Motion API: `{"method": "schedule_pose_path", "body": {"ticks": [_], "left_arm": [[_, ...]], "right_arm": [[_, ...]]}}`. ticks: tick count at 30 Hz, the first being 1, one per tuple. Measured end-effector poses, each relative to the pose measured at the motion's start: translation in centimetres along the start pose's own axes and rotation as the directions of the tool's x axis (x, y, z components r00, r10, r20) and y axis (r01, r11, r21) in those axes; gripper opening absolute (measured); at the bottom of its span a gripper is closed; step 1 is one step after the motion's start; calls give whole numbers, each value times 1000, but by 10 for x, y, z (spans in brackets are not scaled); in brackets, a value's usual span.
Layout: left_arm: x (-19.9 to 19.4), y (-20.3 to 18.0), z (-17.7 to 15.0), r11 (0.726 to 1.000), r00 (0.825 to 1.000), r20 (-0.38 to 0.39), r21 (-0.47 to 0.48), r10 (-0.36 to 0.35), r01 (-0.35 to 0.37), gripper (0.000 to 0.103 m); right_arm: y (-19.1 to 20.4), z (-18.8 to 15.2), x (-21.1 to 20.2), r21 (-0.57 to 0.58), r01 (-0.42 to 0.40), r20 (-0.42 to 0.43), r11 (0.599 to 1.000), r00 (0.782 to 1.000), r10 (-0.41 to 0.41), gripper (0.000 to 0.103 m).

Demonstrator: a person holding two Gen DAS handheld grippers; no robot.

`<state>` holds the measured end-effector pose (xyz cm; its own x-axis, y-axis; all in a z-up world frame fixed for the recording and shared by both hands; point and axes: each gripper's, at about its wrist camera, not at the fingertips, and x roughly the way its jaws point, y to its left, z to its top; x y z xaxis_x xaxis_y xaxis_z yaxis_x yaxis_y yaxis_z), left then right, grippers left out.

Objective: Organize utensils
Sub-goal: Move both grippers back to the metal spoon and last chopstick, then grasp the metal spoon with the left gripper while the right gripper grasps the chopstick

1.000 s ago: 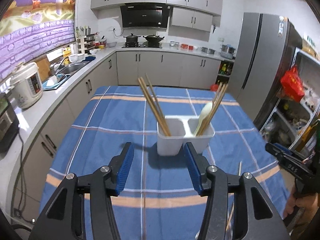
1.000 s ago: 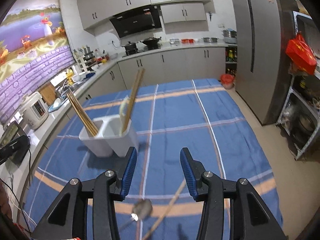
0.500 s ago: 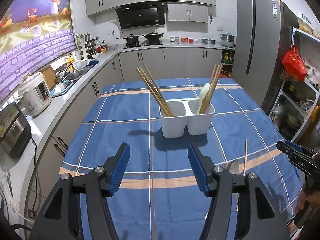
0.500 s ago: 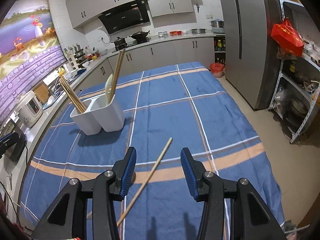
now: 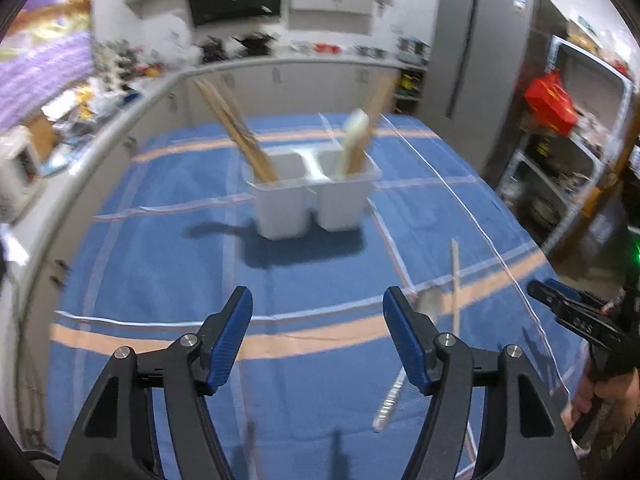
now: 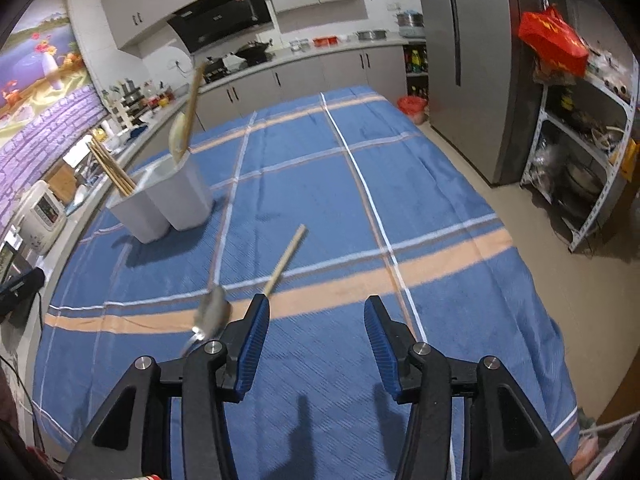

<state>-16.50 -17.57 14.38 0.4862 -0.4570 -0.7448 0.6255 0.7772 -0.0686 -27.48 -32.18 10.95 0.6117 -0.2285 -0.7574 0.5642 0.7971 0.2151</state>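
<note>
A white two-compartment holder (image 5: 312, 196) stands mid-table on the blue plaid cloth (image 5: 160, 260); it also shows in the right wrist view (image 6: 164, 204). Its left compartment holds wooden chopsticks (image 5: 236, 132); its right holds a pale spoon (image 5: 352, 140) and more chopsticks. A loose wooden chopstick (image 6: 285, 260) and a metal spoon (image 6: 212, 312) lie on the cloth in front of the holder, just ahead of my right gripper (image 6: 316, 344). Both also show in the left wrist view, chopstick (image 5: 455, 280) and spoon (image 5: 394, 400), right of my left gripper (image 5: 318, 332). Both grippers are open and empty.
A kitchen counter (image 6: 80, 184) with a rice cooker (image 6: 42, 216) runs along the table's left side. A grey fridge (image 6: 464, 60) and a metal shelf rack (image 6: 580, 160) stand to the right. The table's right edge drops to the floor (image 6: 560, 280).
Both grippers pulled back and shifted; the left view swung and is blurred. The loose chopstick and spoon now lie just ahead of the right gripper's left finger. Both grippers stay open.
</note>
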Motion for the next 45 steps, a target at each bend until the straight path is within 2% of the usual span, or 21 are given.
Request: {"method": "schedule_pose_path", "body": {"ticks": [3,7,11,15,17,20,22,23,25,29,30,32,35,36,37,43,45], "left_arm": [[31,-15,-6,996,995,-70,37,-77,80,67],[72,-36,-6,978,974,-142,78,-179,191,67],[115,-49,2,951,935,-220,71,-278,300,67],[140,-62,7,926,906,-265,97,-330,365,65],[148,-70,8,905,887,-291,124,-358,406,61],[158,-84,7,872,862,-338,182,-378,454,38],[162,-90,5,864,859,-359,212,-366,456,12],[164,-92,4,861,857,-364,220,-364,459,9],[165,-91,4,869,865,-355,219,-353,444,3],[163,-70,4,895,870,-334,136,-362,425,2],[161,-65,3,899,871,-329,122,-364,422,2],[155,-55,2,907,877,-313,95,-365,411,1],[147,-44,1,906,874,-299,63,-383,418,1],[146,-42,1,904,872,-296,54,-391,424,1],[144,-40,1,901,868,-293,42,-402,431,1],[138,-37,1,888,853,-279,-3,-442,459,1],[137,-39,1,884,848,-279,-8,-451,467,5]], "right_arm": [[-7,-5,8,22,13,-27,1000,1000,-13,53],[-13,-8,16,43,25,-57,999,998,-22,53],[-16,-6,22,60,9,-79,998,997,-4,53],[-12,5,35,63,-27,-111,998,993,34,53],[-8,13,43,64,-46,-124,997,991,54,53],[0,28,61,66,-72,-151,995,985,81,53],[7,36,72,58,-80,-166,995,982,88,52],[10,40,78,48,-79,-174,996,981,86,52],[16,47,88,24,-71,-186,997,980,74,52],[28,56,111,-24,-48,-226,999,973,42,50],[32,57,117,-41,-38,-238,998,971,27,47],[40,59,127,-80,-13,-256,997,967,-8,40],[52,58,138,-139,28,-263,990,963,-64,28],[55,58,140,-154,38,-266,987,961,-78,18],[58,58,140,-172,52,-264,984,960,-97,13],[54,50,130,-224,65,-293,972,947,-131,10],[47,43,122,-232,64,-302,971,944,-134,10]]}}
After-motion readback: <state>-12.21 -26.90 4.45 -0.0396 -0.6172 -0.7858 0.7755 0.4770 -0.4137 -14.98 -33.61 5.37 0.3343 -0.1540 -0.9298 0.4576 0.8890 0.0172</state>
